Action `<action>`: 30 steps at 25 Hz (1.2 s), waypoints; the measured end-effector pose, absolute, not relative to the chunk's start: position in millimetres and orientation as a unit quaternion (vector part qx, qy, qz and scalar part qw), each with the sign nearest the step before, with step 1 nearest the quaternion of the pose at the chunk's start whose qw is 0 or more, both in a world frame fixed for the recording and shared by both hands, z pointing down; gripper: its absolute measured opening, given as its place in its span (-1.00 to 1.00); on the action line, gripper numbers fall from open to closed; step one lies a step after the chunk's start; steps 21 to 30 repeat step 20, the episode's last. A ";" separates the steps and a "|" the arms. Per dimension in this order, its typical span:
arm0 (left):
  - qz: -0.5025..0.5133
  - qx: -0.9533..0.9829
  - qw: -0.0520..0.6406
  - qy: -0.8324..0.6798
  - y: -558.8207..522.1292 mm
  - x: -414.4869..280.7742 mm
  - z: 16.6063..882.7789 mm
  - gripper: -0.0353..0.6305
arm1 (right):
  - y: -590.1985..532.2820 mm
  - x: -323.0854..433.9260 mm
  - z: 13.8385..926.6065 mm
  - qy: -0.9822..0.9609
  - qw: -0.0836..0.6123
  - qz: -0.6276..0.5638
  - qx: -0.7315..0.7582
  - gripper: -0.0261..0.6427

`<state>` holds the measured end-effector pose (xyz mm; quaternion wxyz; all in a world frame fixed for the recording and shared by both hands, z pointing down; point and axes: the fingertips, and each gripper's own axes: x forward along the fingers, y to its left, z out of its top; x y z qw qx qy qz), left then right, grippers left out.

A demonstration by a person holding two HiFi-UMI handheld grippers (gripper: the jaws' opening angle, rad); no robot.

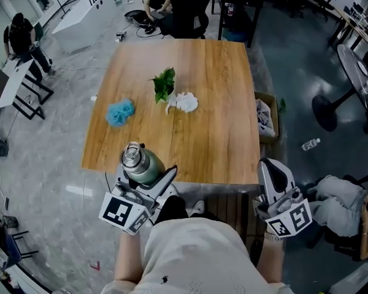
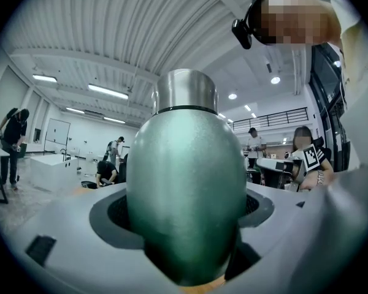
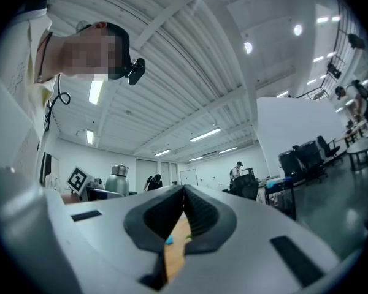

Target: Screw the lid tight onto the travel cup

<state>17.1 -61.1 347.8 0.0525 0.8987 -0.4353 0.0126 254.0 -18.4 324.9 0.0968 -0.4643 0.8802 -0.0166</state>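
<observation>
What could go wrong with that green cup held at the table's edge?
The smooth, rounded travel cup could turn or slip in the left hand-held gripper when the lid is twisted. So near the table edge, a slipped cup might drop to the floor. The right hand-held gripper, shut now, may skid on the shiny lid.

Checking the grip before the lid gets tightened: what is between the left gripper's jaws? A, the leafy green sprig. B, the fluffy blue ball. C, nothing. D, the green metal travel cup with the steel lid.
D: the left gripper is closed on the green metal travel cup, its steel lid on top, while the fluffy blue ball and leafy green sprig lie out on the wooden table.
</observation>
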 end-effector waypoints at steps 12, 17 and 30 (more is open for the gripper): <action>0.017 0.892 0.045 -0.449 -43.1 0.8 354.7 0.33 | -19.0 245.9 338.9 0.884 0.091 -0.050 -0.456 -0.86; 0.019 0.892 0.048 -0.449 -38.9 -0.5 363.9 0.33 | -16.7 237.4 345.5 0.890 0.070 -0.044 -0.448 -0.86; 0.022 0.892 0.045 -0.449 -35.8 -2.5 365.5 0.33 | -13.3 232.4 346.6 0.893 0.062 -0.040 -0.444 -0.86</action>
